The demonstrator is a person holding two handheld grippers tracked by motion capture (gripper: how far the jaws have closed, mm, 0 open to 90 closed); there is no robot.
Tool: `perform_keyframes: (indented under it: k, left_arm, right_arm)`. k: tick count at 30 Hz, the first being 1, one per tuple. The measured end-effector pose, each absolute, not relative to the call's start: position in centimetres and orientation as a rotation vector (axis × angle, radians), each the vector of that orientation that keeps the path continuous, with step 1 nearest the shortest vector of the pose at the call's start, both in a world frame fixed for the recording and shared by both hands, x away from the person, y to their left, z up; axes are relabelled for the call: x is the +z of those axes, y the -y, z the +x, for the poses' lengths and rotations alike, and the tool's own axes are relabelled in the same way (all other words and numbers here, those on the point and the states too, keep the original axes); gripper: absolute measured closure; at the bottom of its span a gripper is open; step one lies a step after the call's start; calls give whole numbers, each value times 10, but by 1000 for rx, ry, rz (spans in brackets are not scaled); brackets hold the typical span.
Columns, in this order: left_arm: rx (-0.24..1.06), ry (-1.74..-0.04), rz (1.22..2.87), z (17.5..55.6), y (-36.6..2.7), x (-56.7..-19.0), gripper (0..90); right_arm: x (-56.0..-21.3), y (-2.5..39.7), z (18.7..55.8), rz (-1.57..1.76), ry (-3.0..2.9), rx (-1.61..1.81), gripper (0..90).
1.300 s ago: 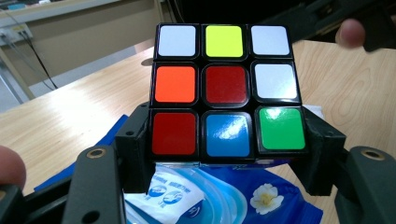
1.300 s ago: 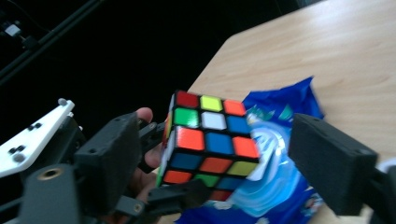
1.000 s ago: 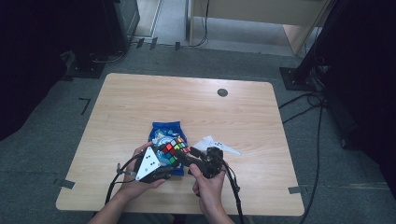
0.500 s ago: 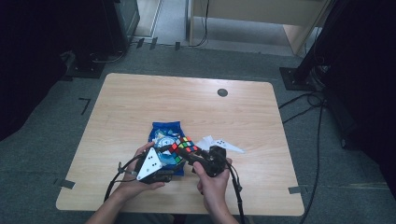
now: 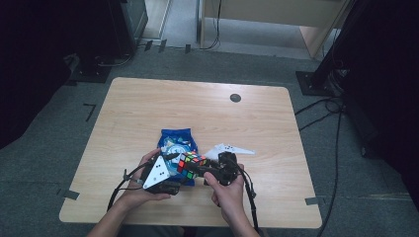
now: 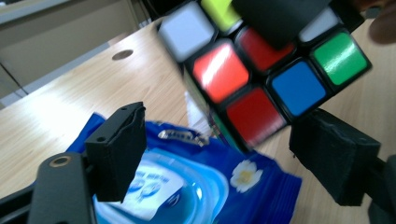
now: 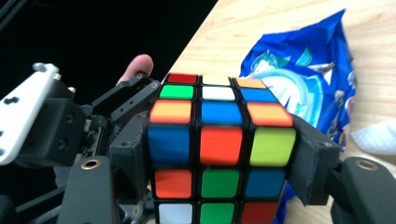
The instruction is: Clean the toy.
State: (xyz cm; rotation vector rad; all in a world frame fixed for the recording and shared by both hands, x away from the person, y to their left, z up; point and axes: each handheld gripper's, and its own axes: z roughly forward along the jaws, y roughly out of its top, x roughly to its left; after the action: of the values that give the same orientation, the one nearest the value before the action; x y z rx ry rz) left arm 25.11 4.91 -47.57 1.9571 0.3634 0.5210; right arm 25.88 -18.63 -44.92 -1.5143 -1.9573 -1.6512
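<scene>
A scrambled puzzle cube (image 5: 189,161) hangs just above the table near the front edge. My right gripper (image 5: 195,167) is shut on it, with a jaw pressed to each side of the cube (image 7: 219,154) in the right gripper view. My left gripper (image 5: 170,165) is just left of the cube and stands open. In the left gripper view its jaws are spread wide, and the cube (image 6: 261,84) hangs over the gap without touching either pad. A blue packet (image 5: 176,140) lies flat on the table under and behind the cube.
A white three-cornered flat piece (image 5: 232,148) lies on the table right of the packet. A small dark round hole (image 5: 235,98) is at the table's far side. The wooden table (image 5: 148,108) ends close to the hands at the front.
The cube and the right gripper have shifted a little to the right and toward the front edge. The left gripper has barely moved.
</scene>
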Motion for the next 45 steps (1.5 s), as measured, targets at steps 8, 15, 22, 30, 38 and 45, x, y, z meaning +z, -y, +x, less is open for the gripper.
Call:
perform_keyframes:
  k: [8,15,22,30,38,45]
  left_arm:
    - [544,-337,1985,246,-40,-479,212]
    - [509,-336,1981,245,-38,-481,297]
    - [485,-418,1934,253,-49,-475,338]
    - [476,-501,1879,262,-69,-471,338]
    - [493,-498,1894,262,-65,-473,338]
    - [491,-494,1899,260,-65,-473,338]
  right_arm:
    - [-453,176,257,-1525,2026,-1577,347]
    - [-449,169,255,-1489,2141,-1544,345]
    - [-446,180,258,-1411,2081,-1638,328]
    - [-444,221,269,-1662,2178,-1701,453]
    - [-493,227,281,-2005,2258,-1452,438]
    - [-511,222,283,-2113,2518,-1257,549]
